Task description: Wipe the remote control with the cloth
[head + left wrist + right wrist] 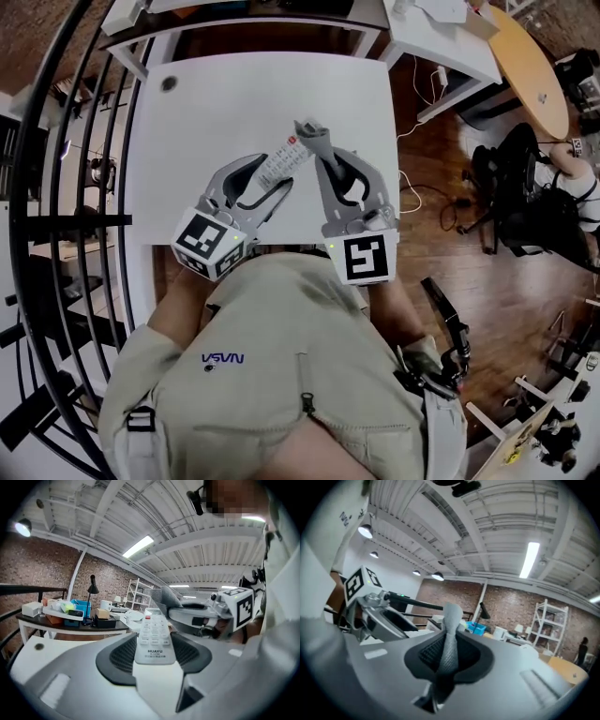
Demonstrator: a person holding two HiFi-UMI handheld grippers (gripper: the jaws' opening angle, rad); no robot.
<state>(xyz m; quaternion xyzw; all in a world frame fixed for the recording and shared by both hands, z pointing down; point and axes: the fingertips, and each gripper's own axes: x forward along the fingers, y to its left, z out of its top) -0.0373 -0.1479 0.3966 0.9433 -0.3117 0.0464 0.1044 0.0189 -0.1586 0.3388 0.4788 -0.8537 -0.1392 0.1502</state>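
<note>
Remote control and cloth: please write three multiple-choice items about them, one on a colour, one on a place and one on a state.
1. What colour is the cloth?
A. grey
B. red
C. yellow

2. Where is the remote control?
A. lying loose, unheld
B. between the left gripper's jaws
C. wrapped inside the cloth

3. How do the right gripper's jaws stand?
A. wide apart, empty
B. shut on the cloth
C. shut on the remote control

Answers:
1 A: the right gripper view shows a grey strip of fabric.
2 B: the left gripper view shows its pads on both sides of the remote control.
3 B: the pads pinch the cloth.
</note>
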